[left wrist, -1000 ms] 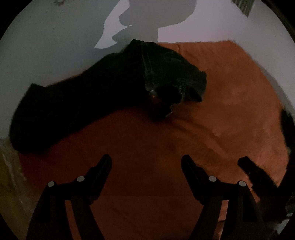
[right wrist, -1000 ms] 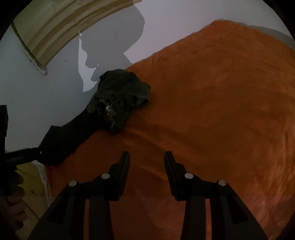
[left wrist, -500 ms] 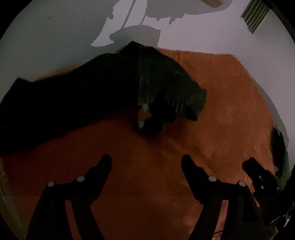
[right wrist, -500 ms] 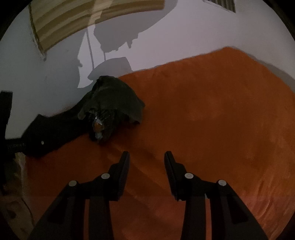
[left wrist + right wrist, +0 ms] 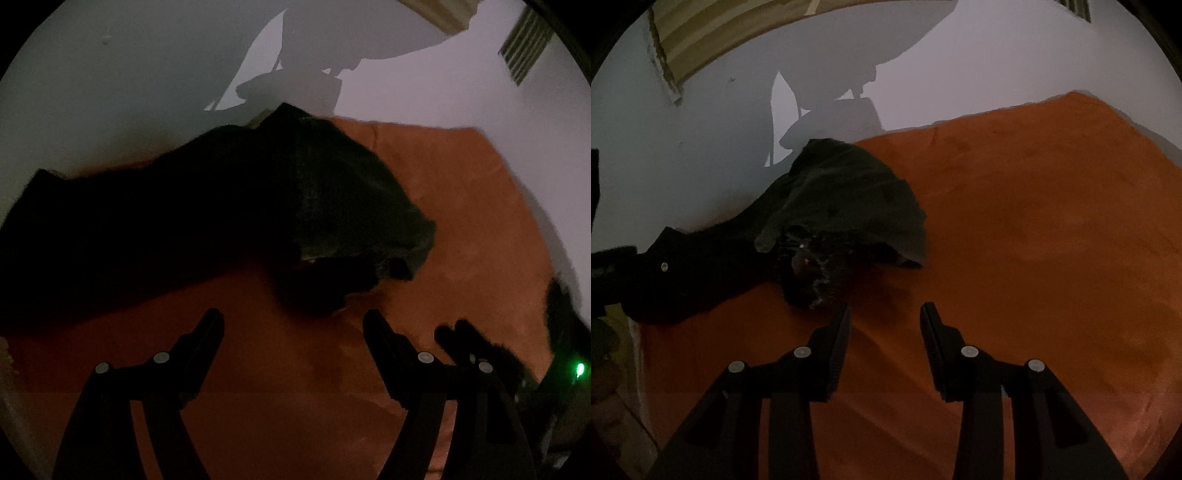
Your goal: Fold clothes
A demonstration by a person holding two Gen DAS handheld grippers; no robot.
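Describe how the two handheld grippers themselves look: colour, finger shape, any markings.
Both are matte black. The left gripper and right gripper each have two angular fingers that taper to narrow tips, on linkage arms with small round silver rivets, two per side. No cables or sleeves show. In the left view, a small green light glows beside the right gripper.

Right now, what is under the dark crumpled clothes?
The dark garment lies on the orange blanket, which shows all around it. Whatever is beneath its bunched middle is covered, so I cannot tell.
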